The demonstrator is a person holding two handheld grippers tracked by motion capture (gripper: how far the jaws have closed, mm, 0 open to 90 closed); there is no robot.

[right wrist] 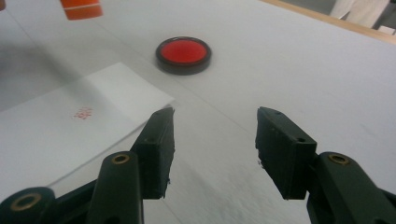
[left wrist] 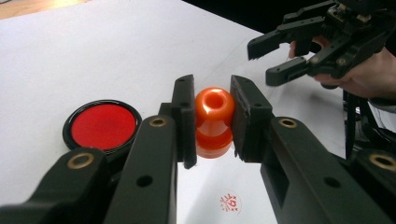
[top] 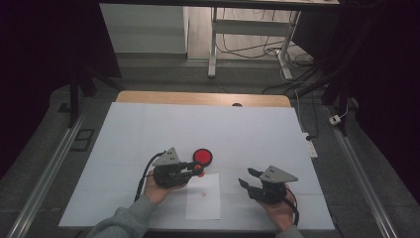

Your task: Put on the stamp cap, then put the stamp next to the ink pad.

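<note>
Stamp [left wrist: 214,122]: orange, clamped between the jaws of your left gripper [left wrist: 212,119], held above the tabletop [top: 247,129] with its hollow end facing the camera in the left gripper view.
Left gripper: jaws pressed on both sides of the stamp; your left hand [top: 157,191] holds it just beside the ink pad.
Ink pad [top: 202,156]: round, red in a black rim, lying open on the tabletop, just past the stamp.
Paper [top: 203,196]: white sheet lying flat between your two hands, bearing one small red stamp mark [right wrist: 83,113].
Right gripper [right wrist: 215,135]: jaws apart with nothing between them, held in your right hand [top: 279,210] to the right of the paper, well apart from the stamp.
</note>
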